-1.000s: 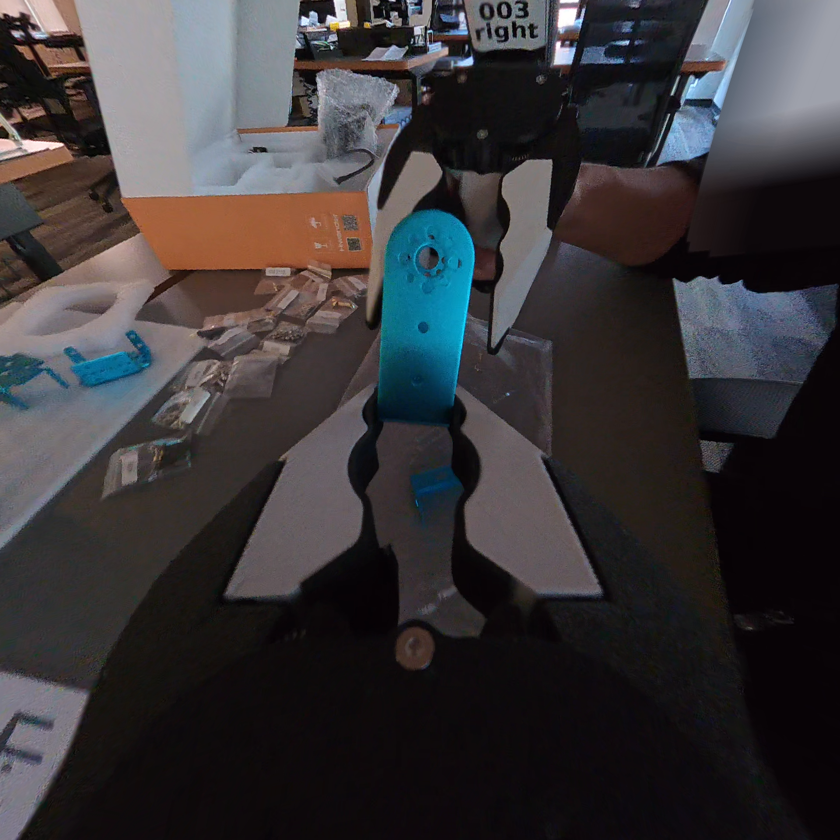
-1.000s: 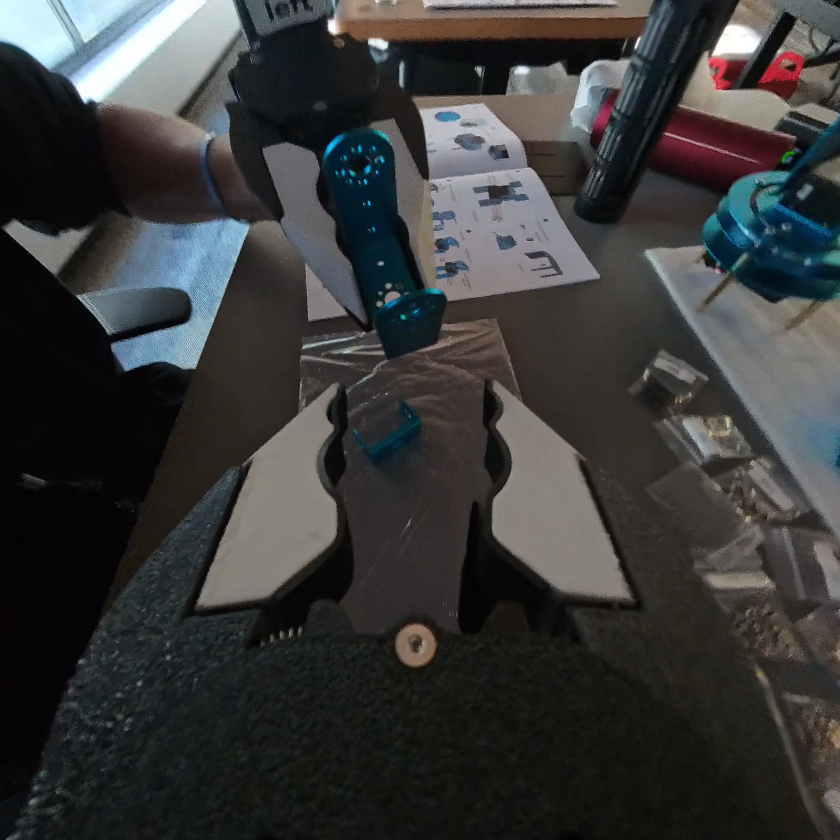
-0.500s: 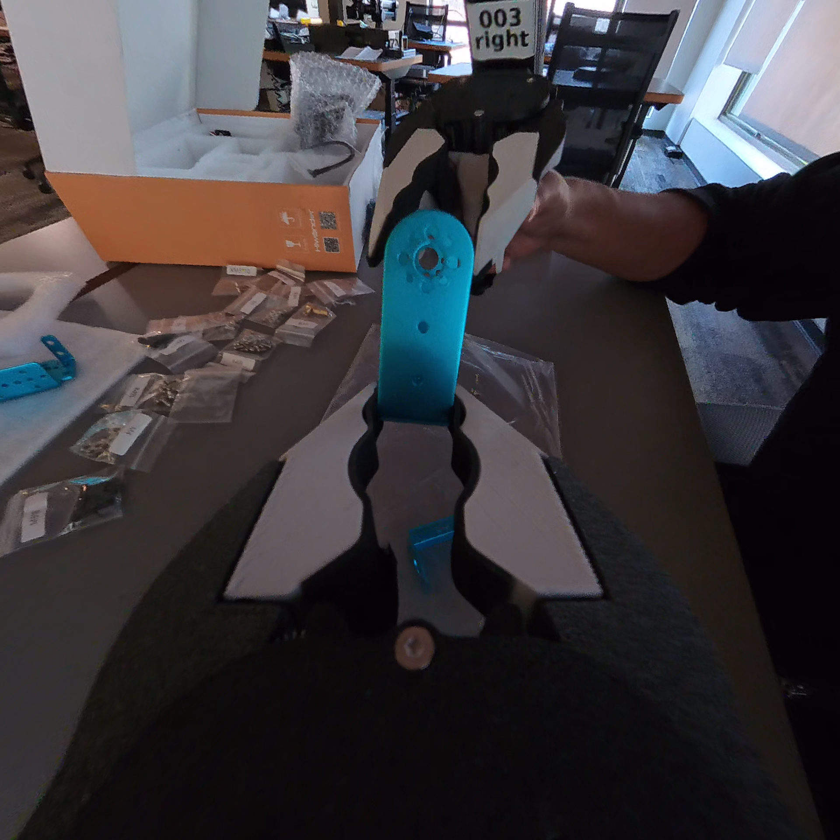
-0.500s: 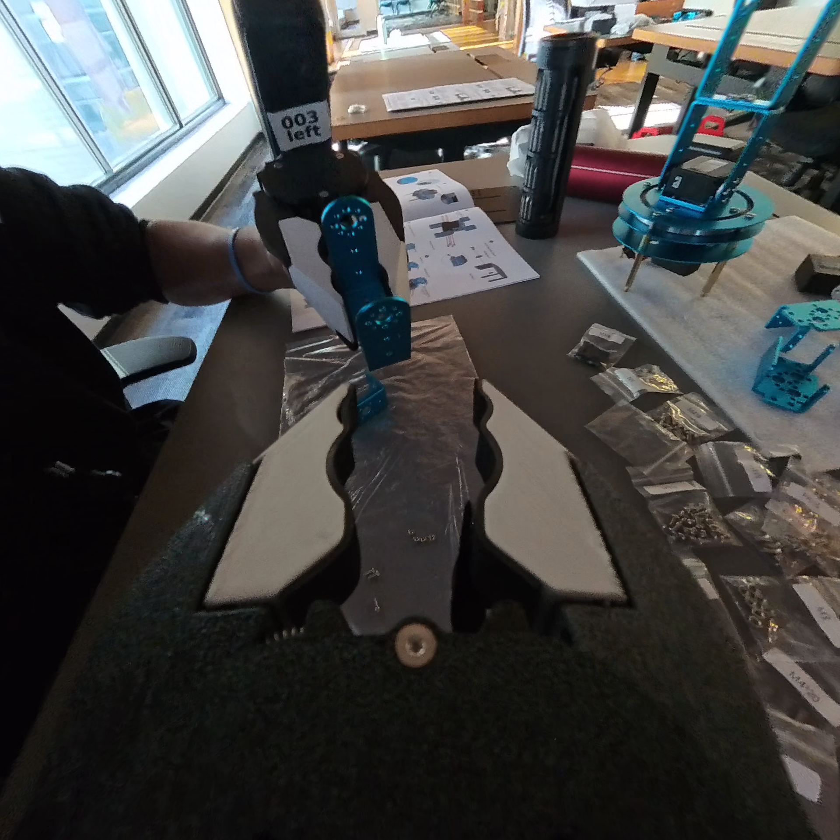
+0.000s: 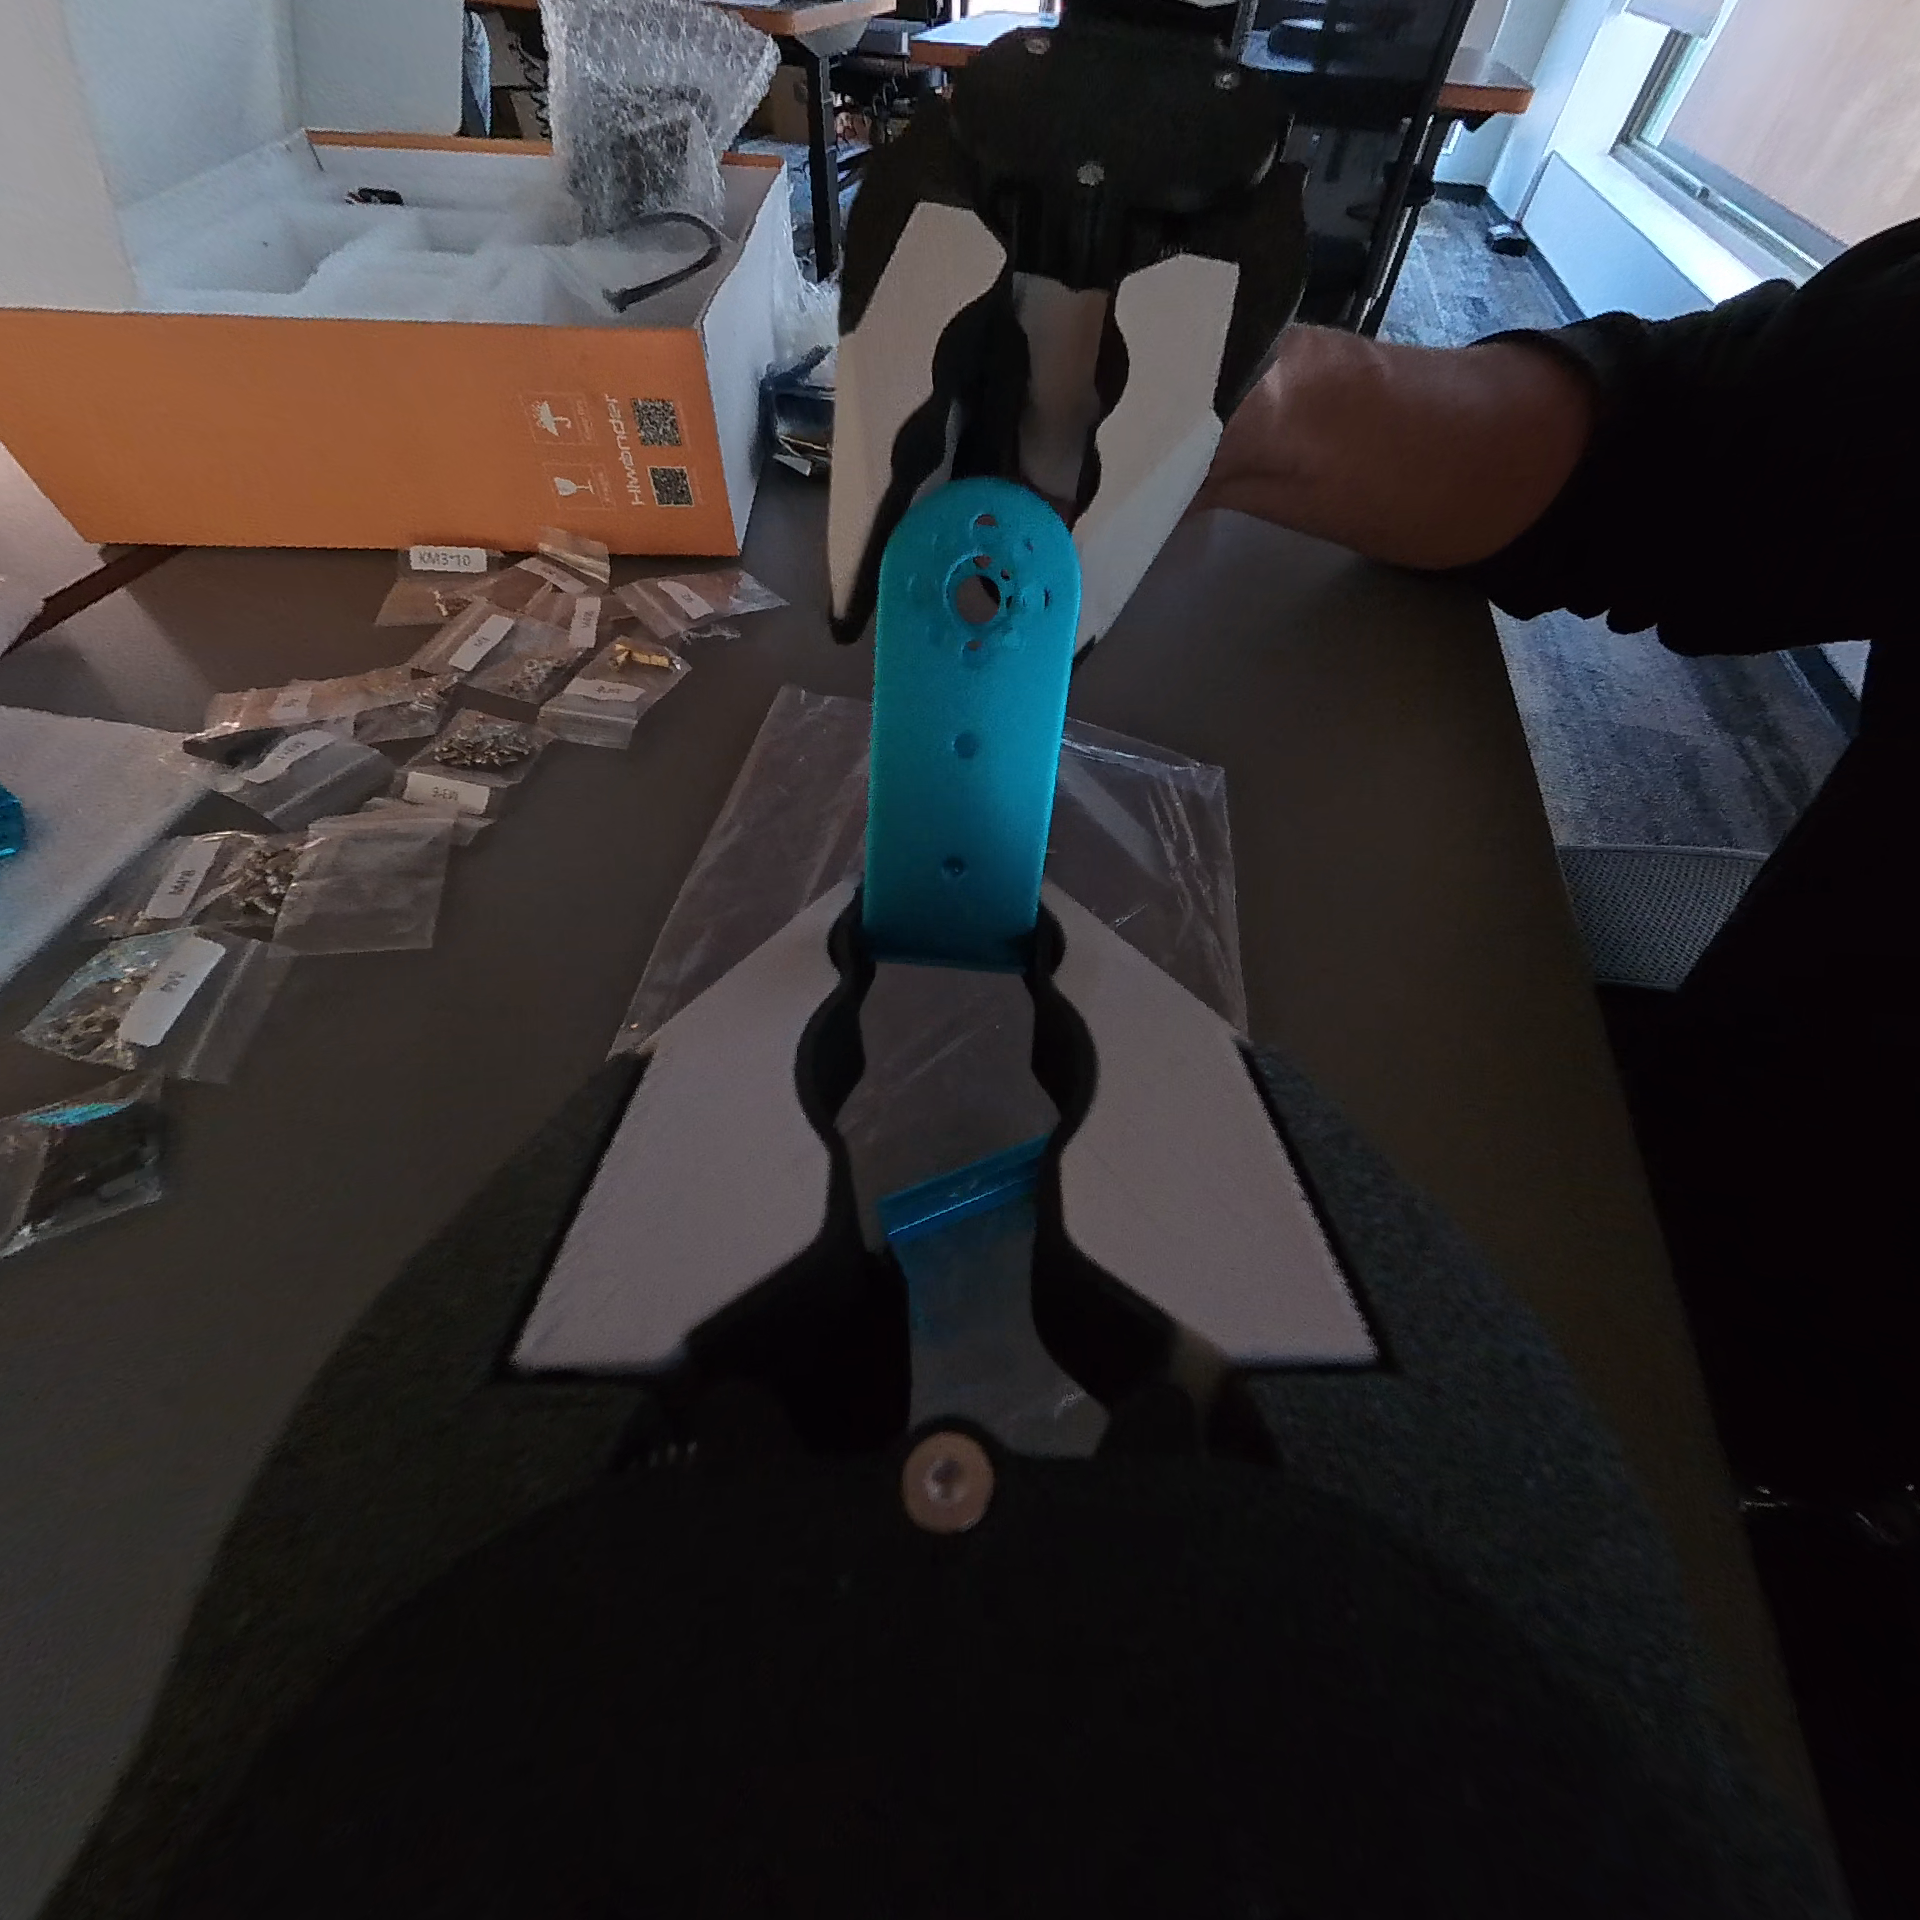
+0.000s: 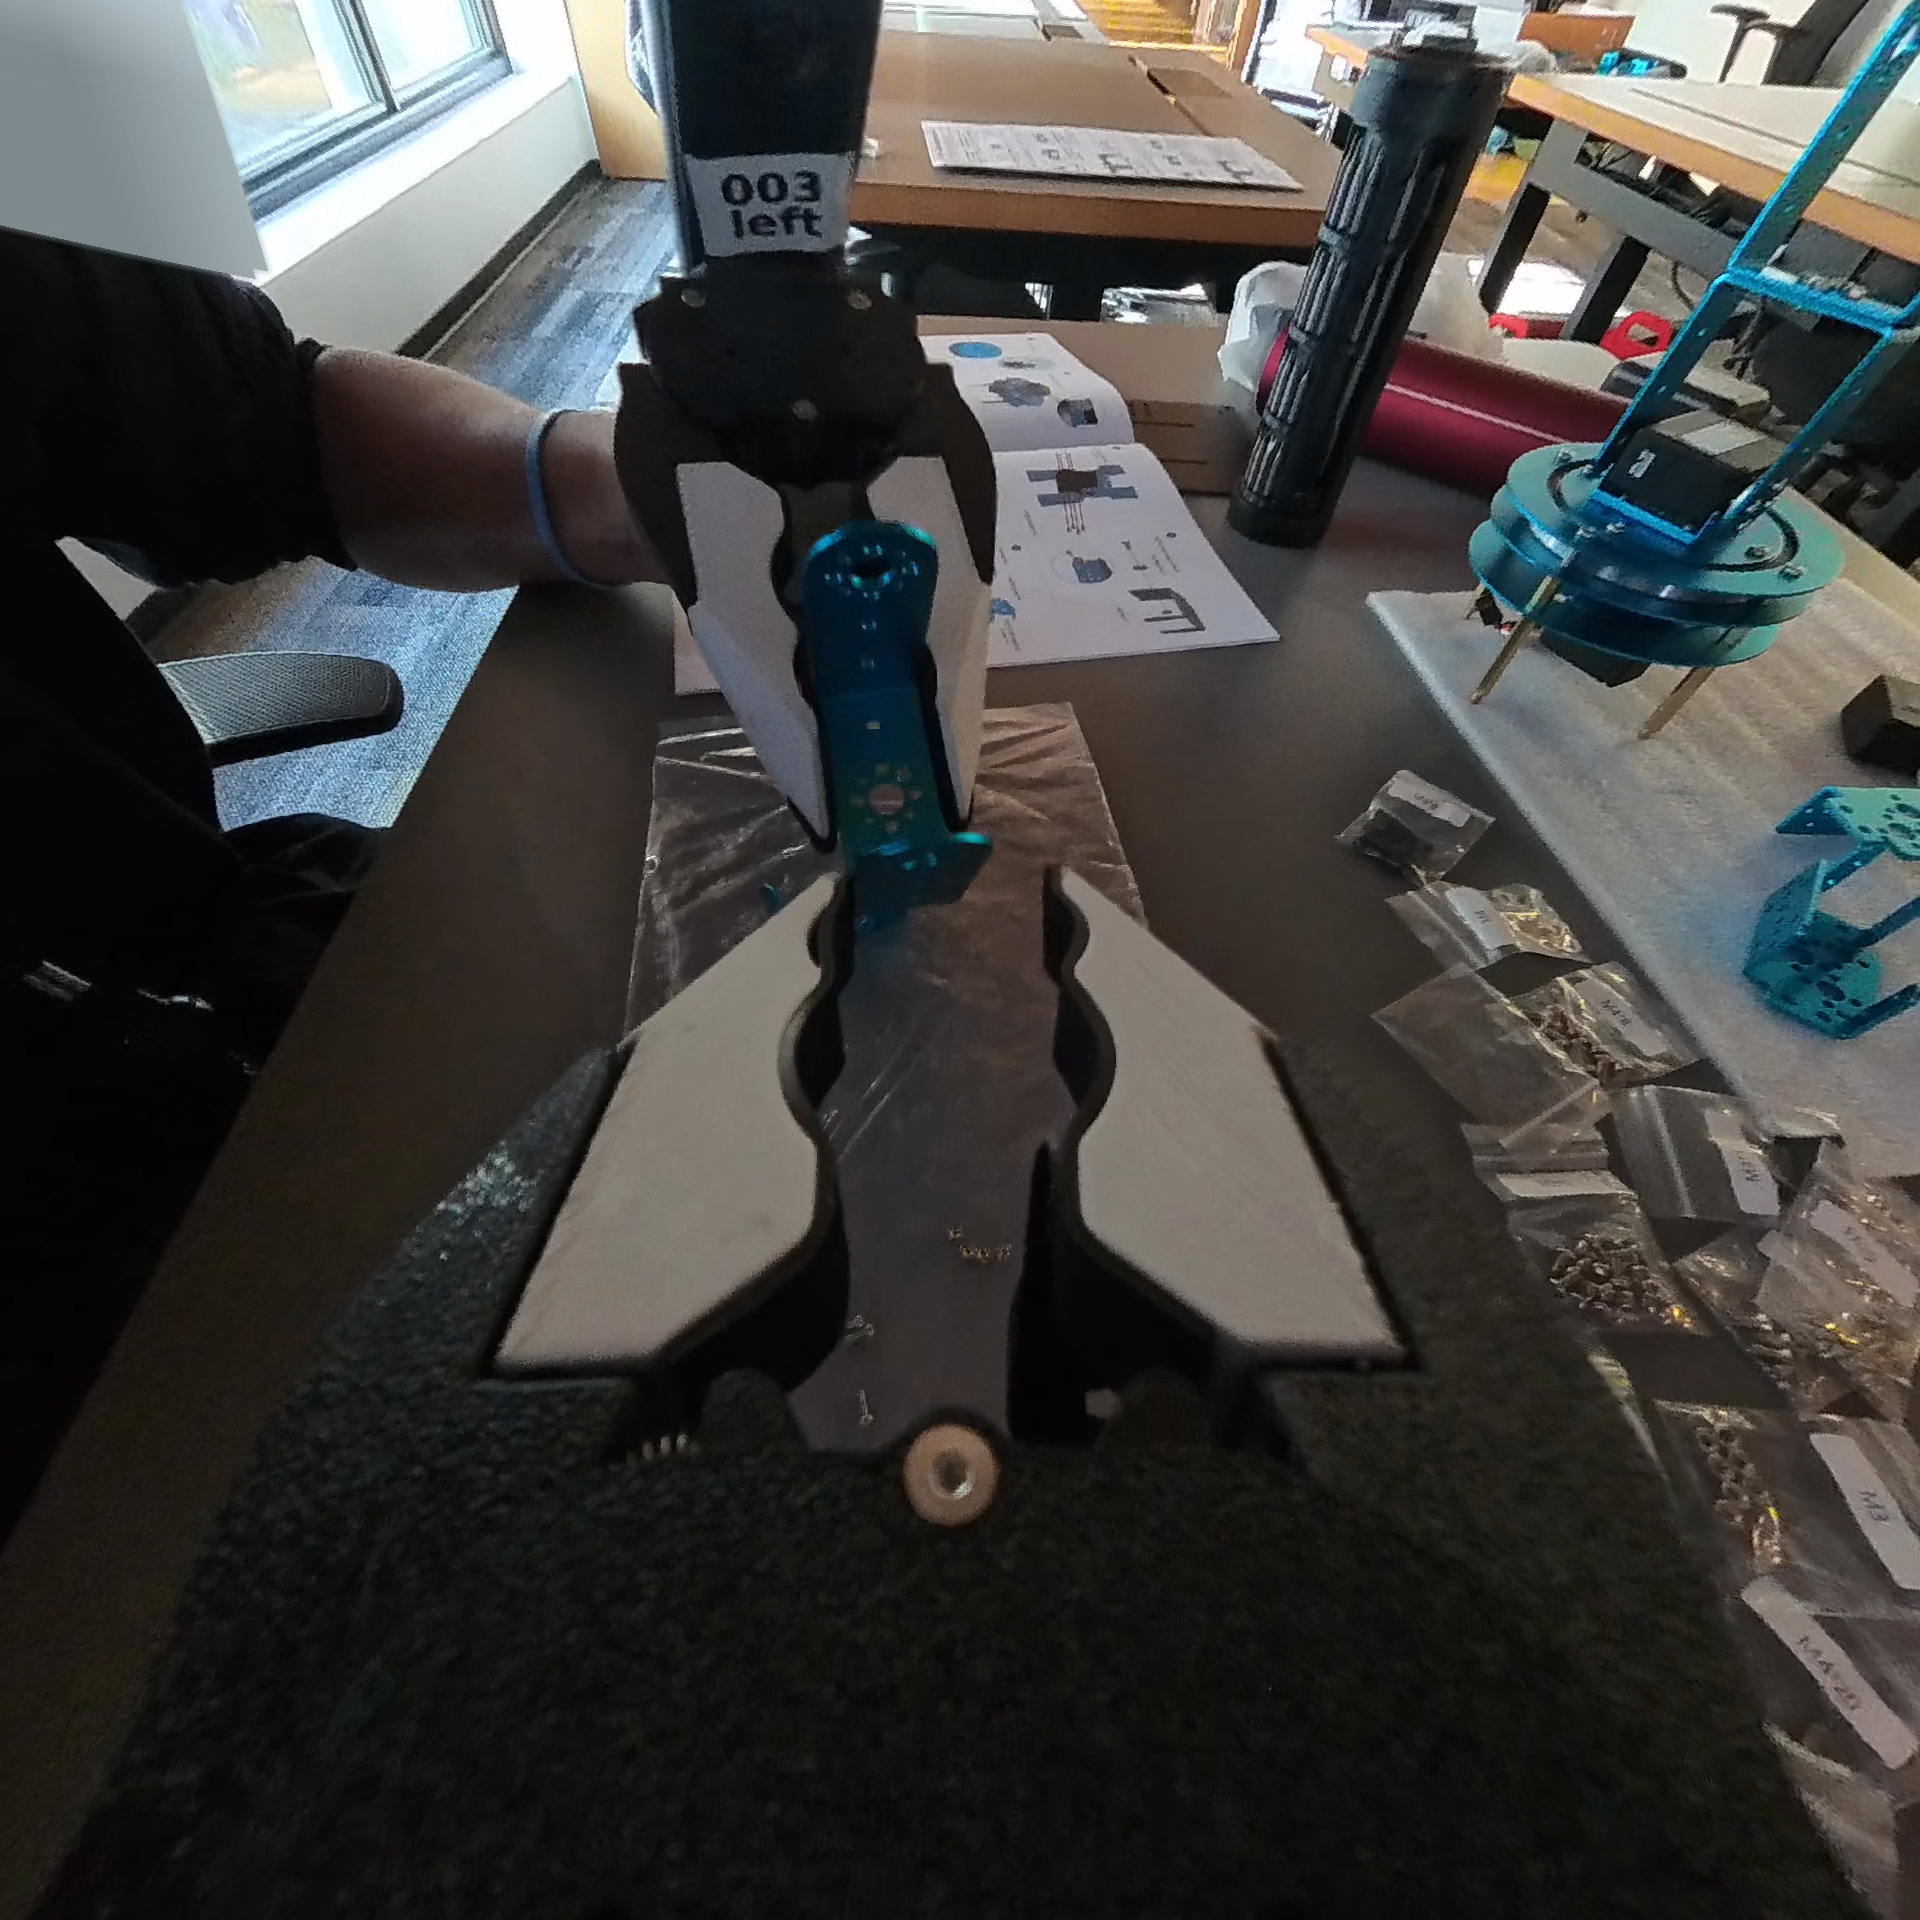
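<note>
**Blue bracket held up between two tongs**

The left gripper point(image 5: 951, 935) is clenched on the bottom end of the bracket point(image 5: 966, 727), holding it upright above a clear bag point(image 5: 1143, 831) on the table point(image 5: 1403, 935). The right gripper point(image 5: 971, 623) is spread wide and has come closer in the last half second. Its fingers now sit on both sides of the bracket's round top, maybe not touching it yet. A small blue part point(image 5: 961, 1195) lies on the bag below. Little screw bags point(image 5: 468, 727) lie near an orange box point(image 5: 364, 416).
</note>
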The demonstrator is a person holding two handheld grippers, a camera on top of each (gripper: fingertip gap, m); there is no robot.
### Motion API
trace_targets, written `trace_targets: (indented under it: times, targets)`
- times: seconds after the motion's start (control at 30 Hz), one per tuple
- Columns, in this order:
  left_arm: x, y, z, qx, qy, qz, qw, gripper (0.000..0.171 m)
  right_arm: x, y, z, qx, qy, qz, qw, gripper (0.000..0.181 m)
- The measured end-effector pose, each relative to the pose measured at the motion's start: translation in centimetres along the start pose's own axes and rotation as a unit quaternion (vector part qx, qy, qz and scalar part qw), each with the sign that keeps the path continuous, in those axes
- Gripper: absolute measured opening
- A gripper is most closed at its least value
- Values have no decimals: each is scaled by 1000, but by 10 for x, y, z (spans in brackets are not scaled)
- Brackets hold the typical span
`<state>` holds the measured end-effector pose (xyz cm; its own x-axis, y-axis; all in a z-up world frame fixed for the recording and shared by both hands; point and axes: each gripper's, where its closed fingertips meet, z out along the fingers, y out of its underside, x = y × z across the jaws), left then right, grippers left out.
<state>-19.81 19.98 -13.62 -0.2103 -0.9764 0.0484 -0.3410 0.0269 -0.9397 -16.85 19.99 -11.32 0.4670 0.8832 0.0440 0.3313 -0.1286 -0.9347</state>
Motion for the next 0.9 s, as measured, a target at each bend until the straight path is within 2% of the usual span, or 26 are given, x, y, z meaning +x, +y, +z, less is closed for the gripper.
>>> trace_targets:
  times: [0.13,0.3,0.37,0.5,0.53,0.6,0.67,0.73,0.8,0.9]
  targets:
    - [0,0,1,0,6,-7,1000,27,-6,1,0,-3,-15,2,1000,24]
    - [-2,2,0,0,14,-28,1000,27,-7,1,2,2,-24,15,1000,27]
    - [-4,5,0,-7,10,-32,999,27,-7,4,4,-3,-32,31,999,33]
    - [-5,9,2,-17,12,-34,999,27,-2,10,8,-11,-25,51,998,22]
    - [-5,10,2,-20,11,-33,999,27,-2,11,8,-13,-28,55,998,23]
    - [-6,11,4,-22,10,-34,999,27,-1,8,7,-3,-27,54,998,38]
    - [-2,11,5,-24,17,-33,999,27,0,11,9,-13,-19,47,999,40]
    - [0,14,8,-35,16,-25,999,27,-5,15,10,-31,-25,35,999,26]
    - [1,16,10,-42,12,-18,999,27,-6,27,11,-73,-22,25,997,27]
    - [-2,11,8,-35,6,-15,999,27,-6,34,17,-81,-21,27,996,27]
